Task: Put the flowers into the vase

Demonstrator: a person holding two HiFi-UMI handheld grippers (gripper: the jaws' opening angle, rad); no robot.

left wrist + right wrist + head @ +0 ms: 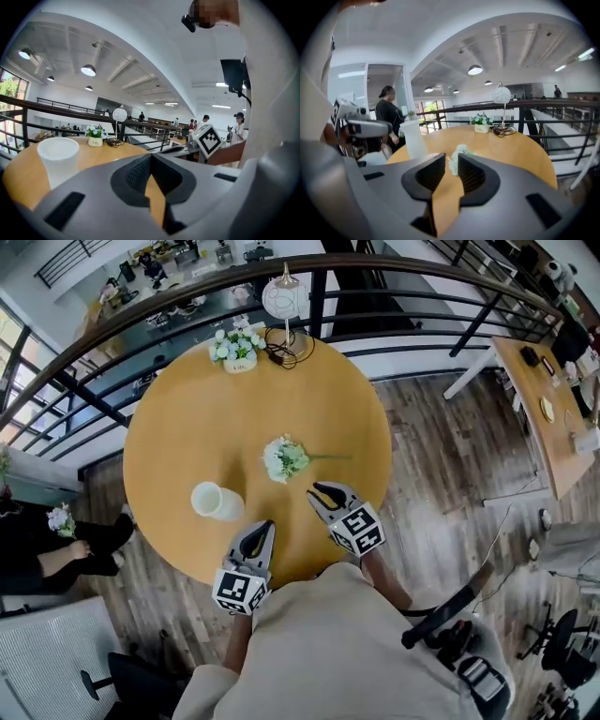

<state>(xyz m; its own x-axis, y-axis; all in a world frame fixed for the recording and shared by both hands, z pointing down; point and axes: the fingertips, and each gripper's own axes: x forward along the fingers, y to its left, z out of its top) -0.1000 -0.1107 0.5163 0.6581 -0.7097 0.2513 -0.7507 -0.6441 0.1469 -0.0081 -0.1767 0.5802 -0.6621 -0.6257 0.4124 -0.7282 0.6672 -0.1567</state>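
A bunch of pale green and white flowers [284,459] lies on the round wooden table [187,418] near its middle, with the stem pointing right. To its lower left stands the white vase [217,502], upright and empty. My right gripper [319,491] hovers just below and right of the blooms, its jaws a little apart with nothing between them. In the right gripper view [451,159] the flowers [461,149] show through the narrow gap and the vase [414,138] stands to the left. My left gripper [269,524] is shut and empty near the table's front edge, to the right of the vase [58,157].
At the table's far edge stand a small pot of flowers [236,350] and a globe lamp [284,298] with a coiled cable. A curved railing [394,282] runs behind the table. A seated person [56,554] is at the left, a desk [553,409] at the right.
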